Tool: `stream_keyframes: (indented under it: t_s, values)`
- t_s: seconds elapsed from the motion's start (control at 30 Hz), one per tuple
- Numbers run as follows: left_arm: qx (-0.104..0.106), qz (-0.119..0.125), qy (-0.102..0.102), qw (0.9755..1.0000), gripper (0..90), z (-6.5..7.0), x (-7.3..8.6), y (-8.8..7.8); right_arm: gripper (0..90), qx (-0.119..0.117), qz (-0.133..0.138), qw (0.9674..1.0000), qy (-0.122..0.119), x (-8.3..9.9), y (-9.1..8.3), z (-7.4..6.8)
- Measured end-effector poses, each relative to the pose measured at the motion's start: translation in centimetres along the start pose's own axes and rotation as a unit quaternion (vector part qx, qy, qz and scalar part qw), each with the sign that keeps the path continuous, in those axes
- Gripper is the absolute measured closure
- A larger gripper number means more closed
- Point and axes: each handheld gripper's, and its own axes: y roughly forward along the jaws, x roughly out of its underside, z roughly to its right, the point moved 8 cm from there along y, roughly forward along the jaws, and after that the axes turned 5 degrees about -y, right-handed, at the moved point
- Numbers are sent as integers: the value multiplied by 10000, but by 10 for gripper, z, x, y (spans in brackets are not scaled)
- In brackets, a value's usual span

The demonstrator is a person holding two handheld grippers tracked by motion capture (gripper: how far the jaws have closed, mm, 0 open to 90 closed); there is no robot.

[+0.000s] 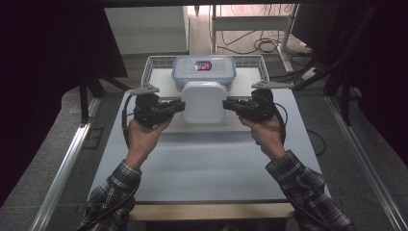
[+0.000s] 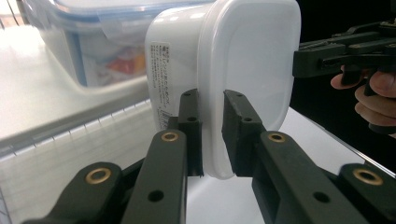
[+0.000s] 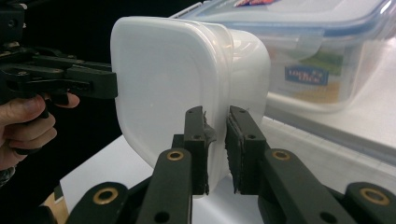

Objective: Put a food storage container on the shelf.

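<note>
White container (image 1: pixel 204 102): opaque, rounded-square tub with a rim flange; held off the bench between the two grippers, its broad face turned toward the high view; a printed label (image 2: pixel 162 70) runs down one side wall.
Left gripper (image 1: pixel 180 109): at the container's left edge; jaws nearly closed, pinched on the rim flange, one pad on each side of it, as the left gripper view shows.
Right gripper (image 1: pixel 227 105): at the container's right edge; jaws nearly closed, clamped on the opposite rim flange in the same manner.
Left hand (image 1: pixel 143 130): wrapped around the left gripper's body, plaid sleeve behind it.
Right hand (image 1: pixel 262 127): wrapped around the right gripper's body.
Clear box (image 1: pixel 204 71): transparent storage box with blue-trimmed lid and a coloured sticker; stands just beyond the white container, at the far end.
Wire tray (image 1: pixel 153 65): white mesh basket at the far edge; the clear box sits within it.
Bench (image 1: pixel 207 166): pale grey top; the near half is bare.
</note>
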Motion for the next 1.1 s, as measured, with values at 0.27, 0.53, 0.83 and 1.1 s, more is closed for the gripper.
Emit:
stream_keyframes:
  t_s: [0.27, 0.53, 0.83, 1.1]
  values:
    - [56, 104, -45, 9999, 786, -3, -23, -2, 787, 34, 68, 10000, -7, -21, 0, 2]
    - [64, 144, -34, 9999, 785, -5, -40, -5, 787, 65, 96, 9999, -80, -40, 0, 4]
    - [103, 218, -82, 9997, 785, -8, -63, -8, 786, 126, 185, 9997, -140, -66, -1, 6]
    - [183, 257, -147, 9994, 785, -8, -83, -8, 785, 172, 278, 9994, -149, -86, -4, 7]
